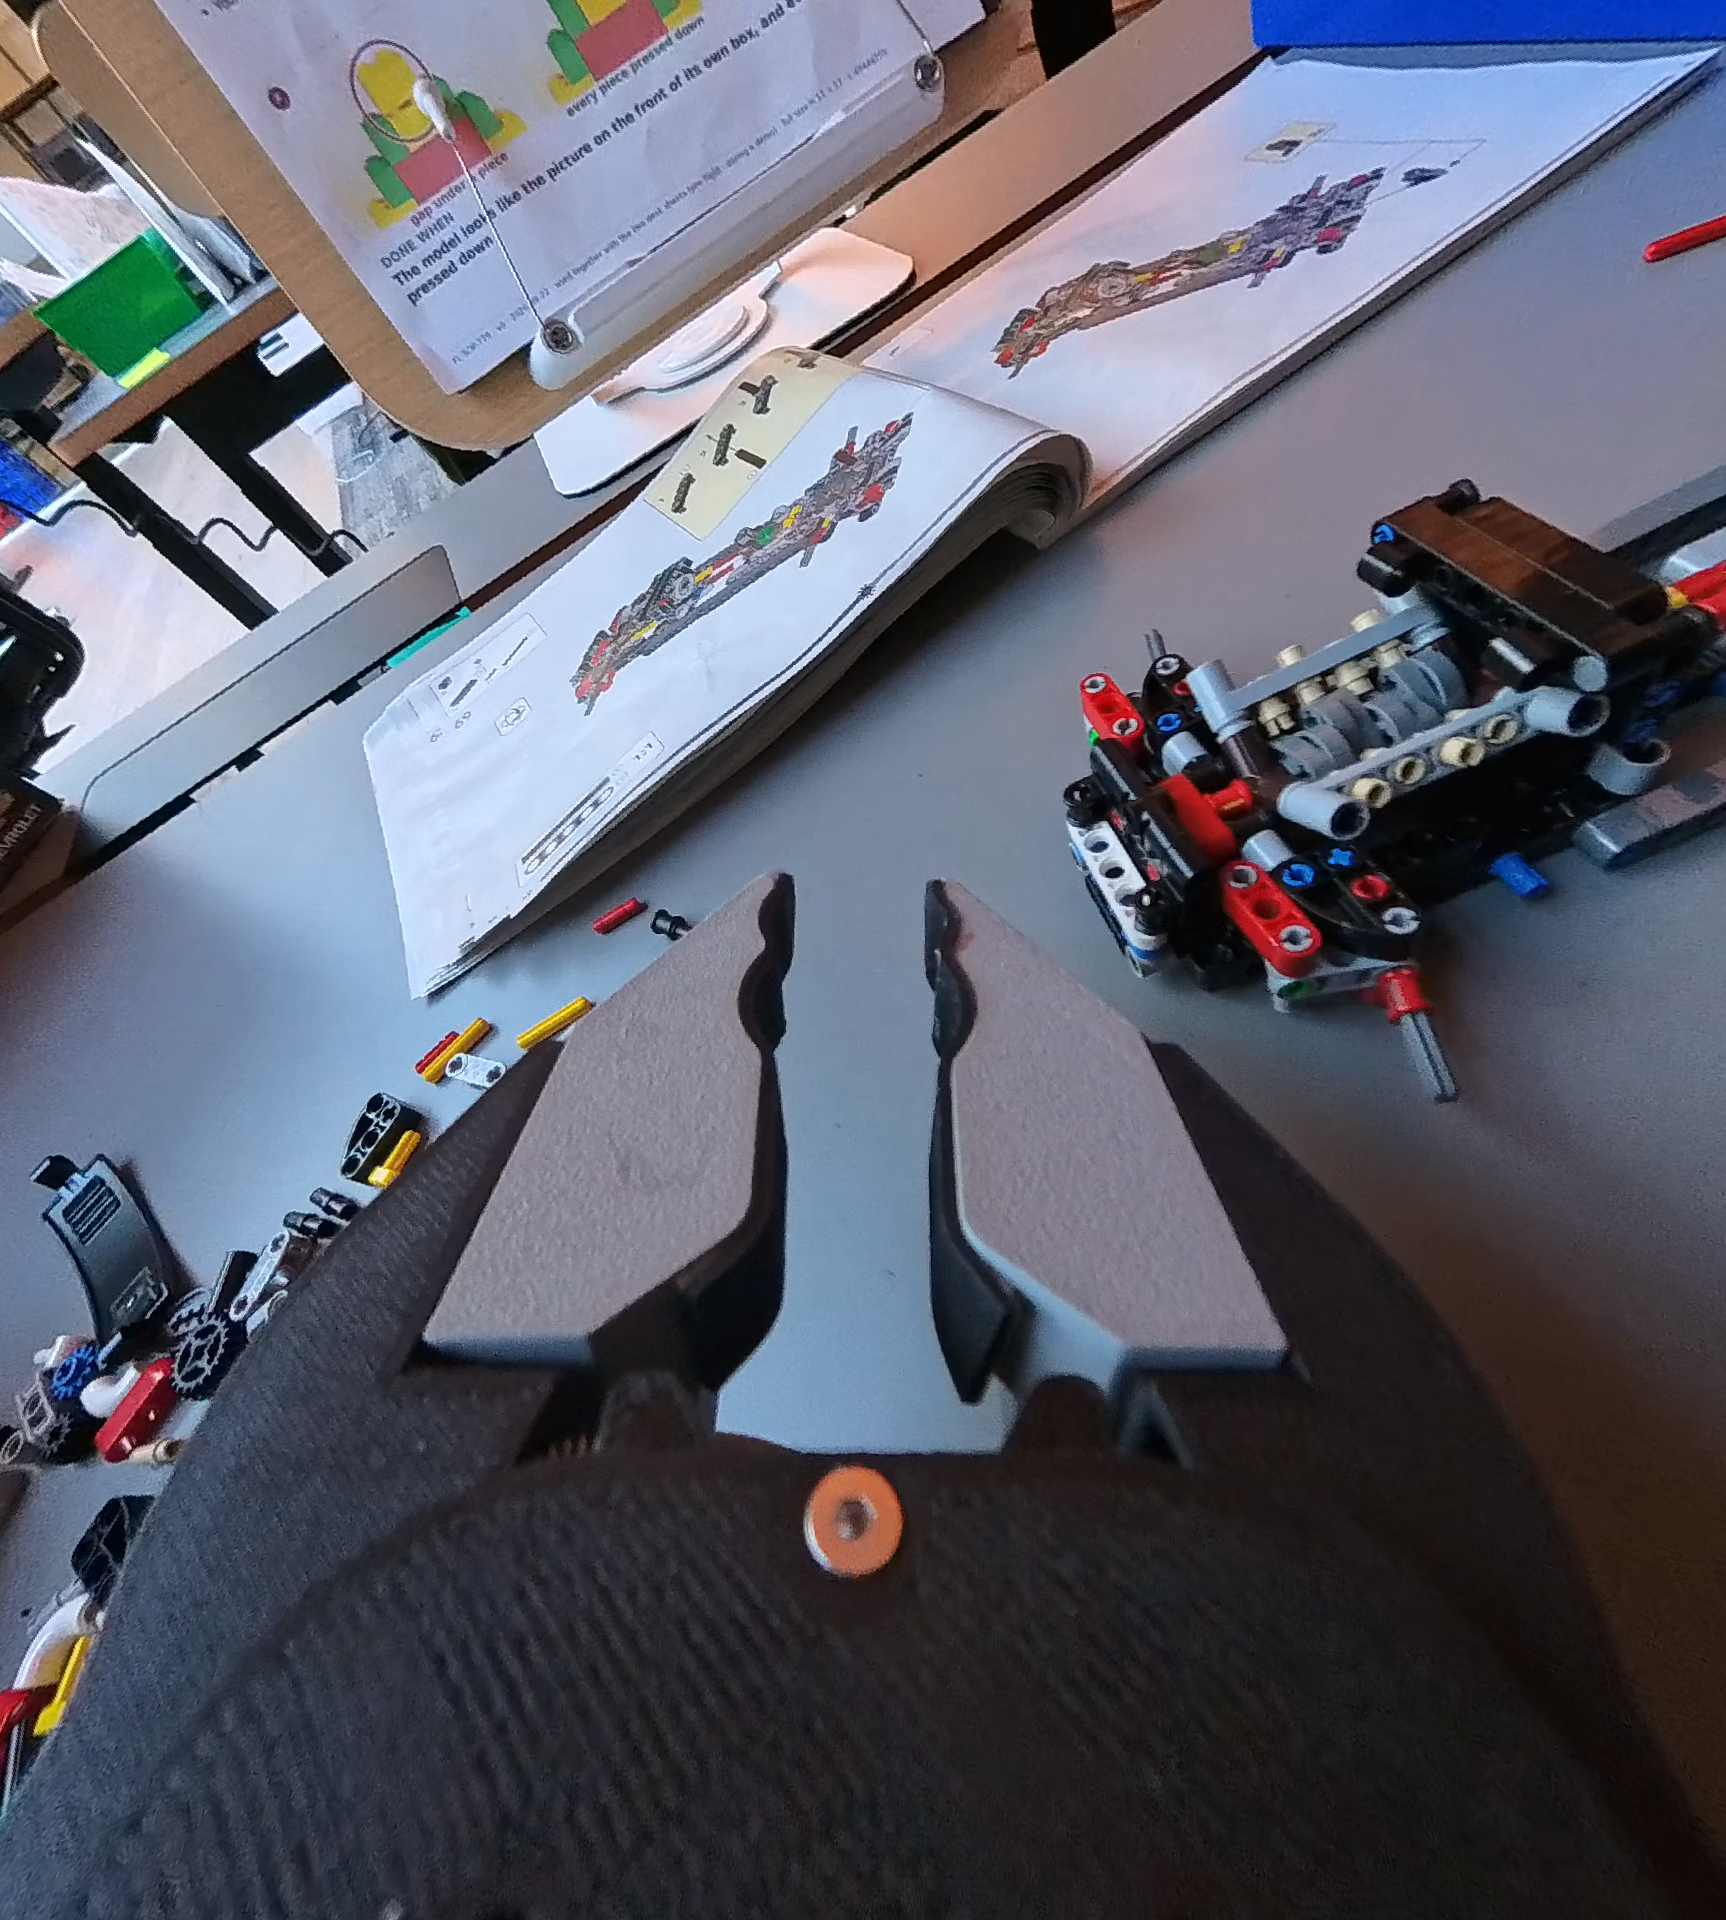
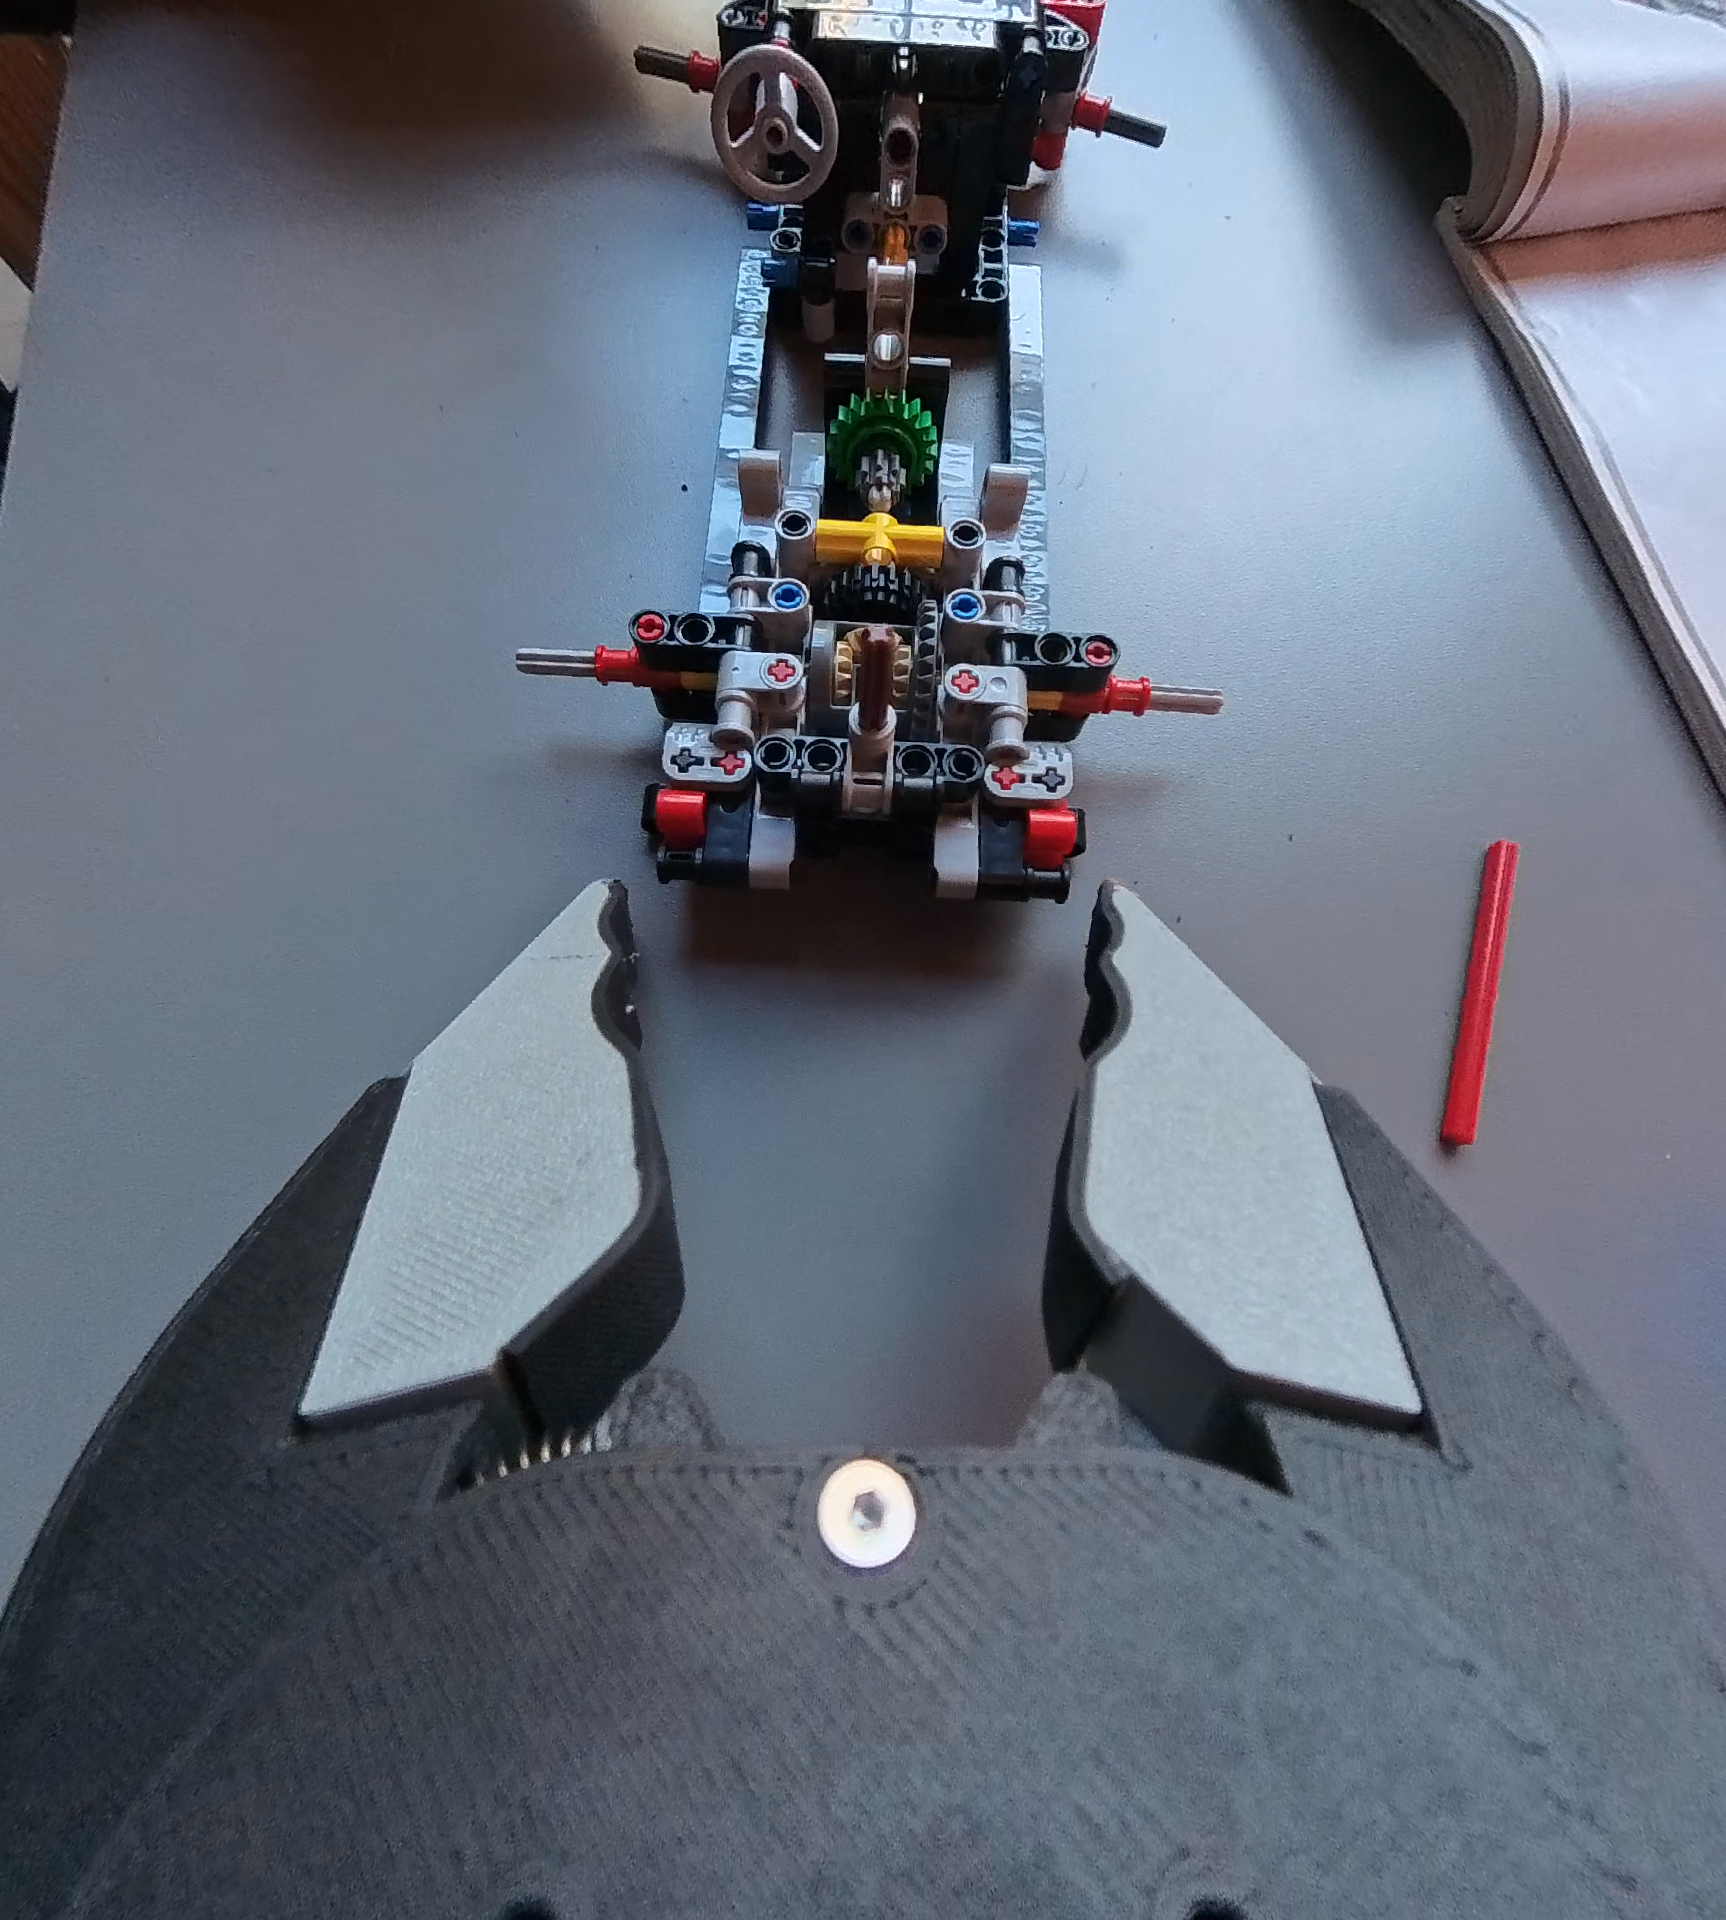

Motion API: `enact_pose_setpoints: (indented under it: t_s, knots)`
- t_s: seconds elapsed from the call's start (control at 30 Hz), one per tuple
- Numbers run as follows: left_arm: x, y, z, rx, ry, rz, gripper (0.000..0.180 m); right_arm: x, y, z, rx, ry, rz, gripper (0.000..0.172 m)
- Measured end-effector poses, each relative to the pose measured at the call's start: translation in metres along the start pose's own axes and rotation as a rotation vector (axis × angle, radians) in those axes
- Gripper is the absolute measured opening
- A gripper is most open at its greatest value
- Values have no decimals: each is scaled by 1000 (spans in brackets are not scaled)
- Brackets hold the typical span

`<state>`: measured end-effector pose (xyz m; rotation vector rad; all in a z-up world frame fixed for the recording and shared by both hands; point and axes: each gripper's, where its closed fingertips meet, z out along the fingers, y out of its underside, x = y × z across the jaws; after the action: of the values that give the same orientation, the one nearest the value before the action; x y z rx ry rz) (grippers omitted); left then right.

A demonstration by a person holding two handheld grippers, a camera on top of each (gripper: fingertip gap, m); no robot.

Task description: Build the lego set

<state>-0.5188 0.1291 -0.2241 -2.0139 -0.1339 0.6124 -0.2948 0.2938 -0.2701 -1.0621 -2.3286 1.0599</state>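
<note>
A half-built toy car chassis of black, grey and red beams (image 2: 874, 644) lies on the grey table (image 2: 319, 520), its near end just beyond my right gripper (image 2: 864, 914). That gripper is wide open and empty, with bare table between its fingers. The chassis also shows in the left wrist view (image 1: 1358, 769), to the right of my left gripper (image 1: 859, 914). The left gripper's jaws stand a small way apart with only table between them. A short red pin (image 1: 618, 916) and a small black pin (image 1: 670, 922) lie just left of its left fingertip (image 1: 771, 914).
An open instruction booklet (image 1: 734, 623) lies beyond the left gripper. Loose parts are scattered at the left: yellow and red axles (image 1: 485, 1044), black gears (image 1: 199, 1351), a black curved panel (image 1: 106, 1236). A long red axle (image 2: 1480, 992) lies right of the right gripper. A board with a printed sheet (image 1: 568, 166) stands behind. Spacing between my two grippers at the tips: around 30 cm. The short red pin (image 1: 618, 916) is about 11 cm from my left fingertips and 35 cm from my right.
</note>
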Motion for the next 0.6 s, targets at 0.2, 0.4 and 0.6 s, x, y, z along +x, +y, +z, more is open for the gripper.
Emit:
enact_pose_setpoints:
  t_s: [0.2,0.4,0.6]
  knots:
    - [-3,0,3,-5,-3,-6,22,1,-1,-1,8,-6,12,85]
    - [-4,1,3,-4,-2,-13,22,0,-1,-1,10,-5,6,84]
    - [-5,1,3,-5,-1,-21,22,1,-3,-2,25,-14,26,84]
